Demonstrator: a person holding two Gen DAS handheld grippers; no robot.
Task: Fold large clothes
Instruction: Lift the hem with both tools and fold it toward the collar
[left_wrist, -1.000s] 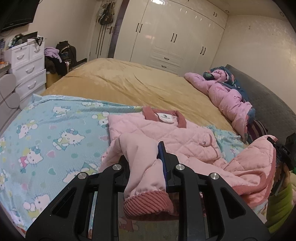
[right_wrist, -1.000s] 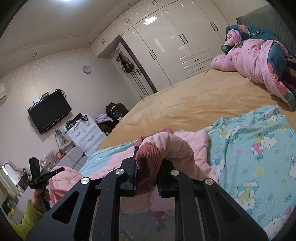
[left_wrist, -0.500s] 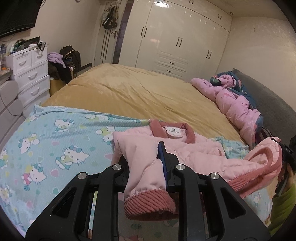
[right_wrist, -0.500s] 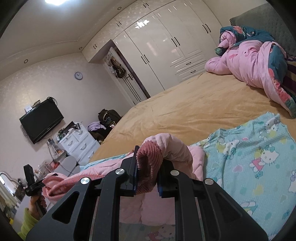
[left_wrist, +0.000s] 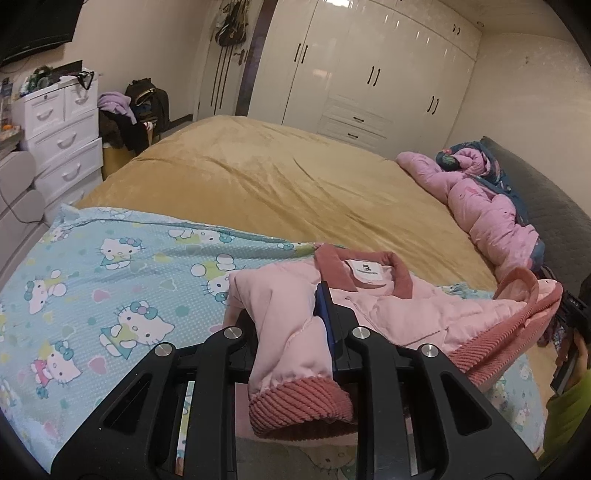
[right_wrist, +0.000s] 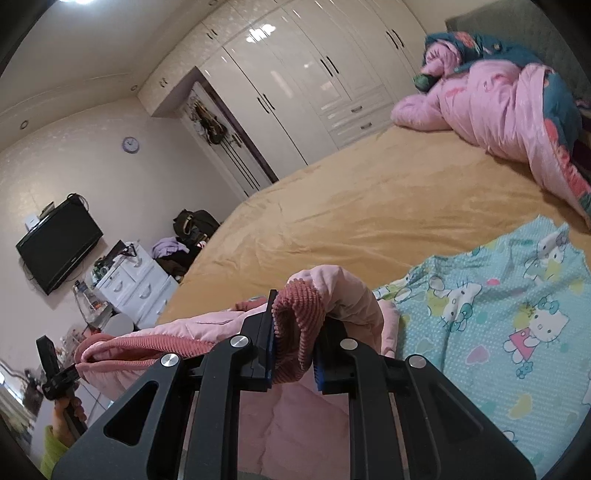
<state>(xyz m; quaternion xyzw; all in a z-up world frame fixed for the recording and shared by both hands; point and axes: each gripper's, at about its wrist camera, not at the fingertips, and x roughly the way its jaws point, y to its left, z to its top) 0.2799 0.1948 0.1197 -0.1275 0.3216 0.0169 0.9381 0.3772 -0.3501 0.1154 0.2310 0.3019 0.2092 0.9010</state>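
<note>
A pink quilted jacket (left_wrist: 406, 310) with a dark pink ribbed collar and cuffs lies on a blue cartoon-cat sheet (left_wrist: 110, 288) over the bed. My left gripper (left_wrist: 288, 325) is shut on one sleeve, whose ribbed cuff (left_wrist: 299, 402) hangs toward the camera. In the right wrist view my right gripper (right_wrist: 295, 343) is shut on the other ribbed cuff (right_wrist: 295, 332), the sleeve arching over the jacket body (right_wrist: 303, 424). The jacket's ribbed hem (right_wrist: 147, 347) stretches left toward the other gripper, held by a hand in a green sleeve (right_wrist: 55, 439).
A tan bedspread (left_wrist: 277, 184) covers the bed beyond the sheet. A bunched pink and teal quilt (left_wrist: 487, 206) lies by the grey headboard (left_wrist: 535, 192). White drawers (left_wrist: 62, 136) stand at left, white wardrobes (left_wrist: 369, 74) behind, a wall television (right_wrist: 59, 243) across the room.
Both grippers carried their sleeves forward over the jacket toward its collar; the collar now sits closer in the left wrist view. Both grips stayed as they were.
</note>
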